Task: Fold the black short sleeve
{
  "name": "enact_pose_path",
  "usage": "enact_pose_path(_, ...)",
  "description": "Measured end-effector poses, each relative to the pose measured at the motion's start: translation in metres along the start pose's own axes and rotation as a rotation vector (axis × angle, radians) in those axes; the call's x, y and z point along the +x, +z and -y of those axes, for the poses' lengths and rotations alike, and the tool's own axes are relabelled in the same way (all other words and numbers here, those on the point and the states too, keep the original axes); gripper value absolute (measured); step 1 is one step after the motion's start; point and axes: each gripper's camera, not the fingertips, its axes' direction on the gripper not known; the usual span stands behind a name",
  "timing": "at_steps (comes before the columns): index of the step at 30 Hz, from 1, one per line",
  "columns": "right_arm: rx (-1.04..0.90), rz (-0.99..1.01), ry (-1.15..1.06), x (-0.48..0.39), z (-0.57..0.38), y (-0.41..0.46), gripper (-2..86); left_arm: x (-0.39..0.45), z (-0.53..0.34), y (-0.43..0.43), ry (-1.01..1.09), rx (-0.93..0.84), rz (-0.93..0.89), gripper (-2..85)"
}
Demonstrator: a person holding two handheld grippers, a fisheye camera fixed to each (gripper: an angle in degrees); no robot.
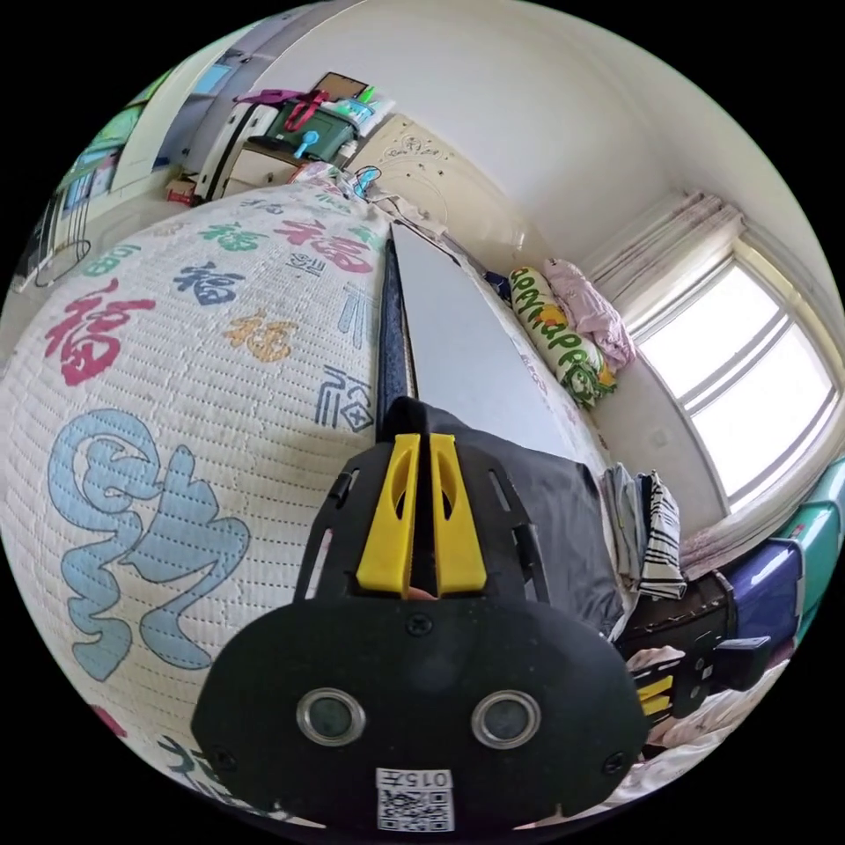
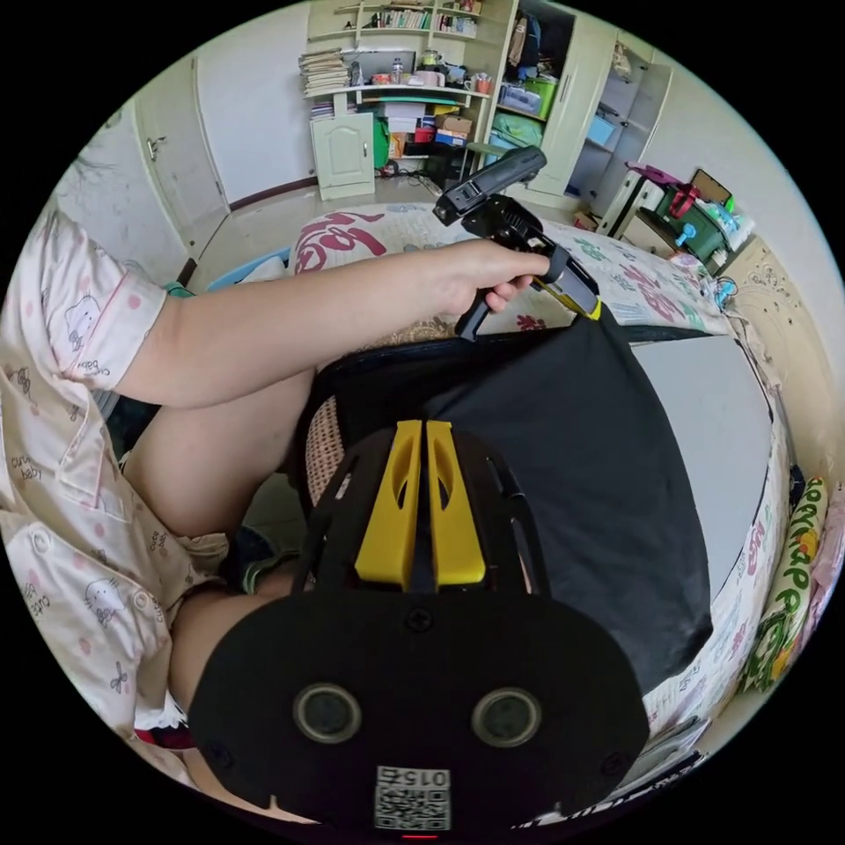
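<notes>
The black short sleeve shirt point(image 2: 607, 458) hangs stretched between both grippers above the bed. In the right gripper view my right gripper point(image 2: 421, 433) has its yellow jaws shut on the shirt's near edge. The left gripper point(image 2: 588, 305), held in a hand, pinches the far corner. In the left gripper view my left gripper point(image 1: 421, 440) is shut on the shirt point(image 1: 563, 510), whose taut edge runs away edge-on. The right gripper point(image 1: 656, 694) shows at the lower right, by the shirt's other end.
A grey board point(image 2: 704, 414) lies on the bed's printed white quilt point(image 1: 176, 370) under the shirt. Pillows point(image 1: 563, 334) and a clothes pile point(image 1: 651, 528) sit by the window. The person's arm point(image 2: 290, 317) and leg point(image 2: 202, 475) are close by. Shelves and cupboards point(image 2: 414, 79) stand beyond the bed.
</notes>
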Motion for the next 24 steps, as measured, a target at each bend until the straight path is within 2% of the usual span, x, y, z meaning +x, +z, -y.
enact_pose_path(5, -0.025, 0.035, -0.037, -0.005, -0.011, 0.006, -0.1, -0.022, -0.021, 0.049, 0.013, -0.051, 0.059, 0.9)
enact_pose_path(9, -0.133, 0.064, -0.084, -0.012, -0.009, 0.028, 0.1, -0.042, -0.043, 0.085, 0.040, -0.082, 0.163, 4.0)
enact_pose_path(16, -0.108, 0.034, -0.127, -0.021, -0.003, 0.005, 4.4, -0.077, -0.089, 0.139, 0.099, -0.095, 0.249, 7.1)
enact_pose_path(18, -0.040, 0.016, -0.208, -0.037, -0.002, -0.013, 7.5, -0.090, -0.102, 0.147, 0.091, -0.086, 0.270, 10.0)
enact_pose_path(21, 0.125, 0.012, -0.301, -0.055, -0.005, -0.062, 6.0, -0.112, -0.129, 0.142, 0.091, -0.036, 0.268, 13.5)
enact_pose_path(24, 0.291, 0.061, -0.237, -0.041, -0.012, -0.128, 6.5, -0.117, -0.163, 0.119, 0.178, 0.056, 0.203, 13.2)
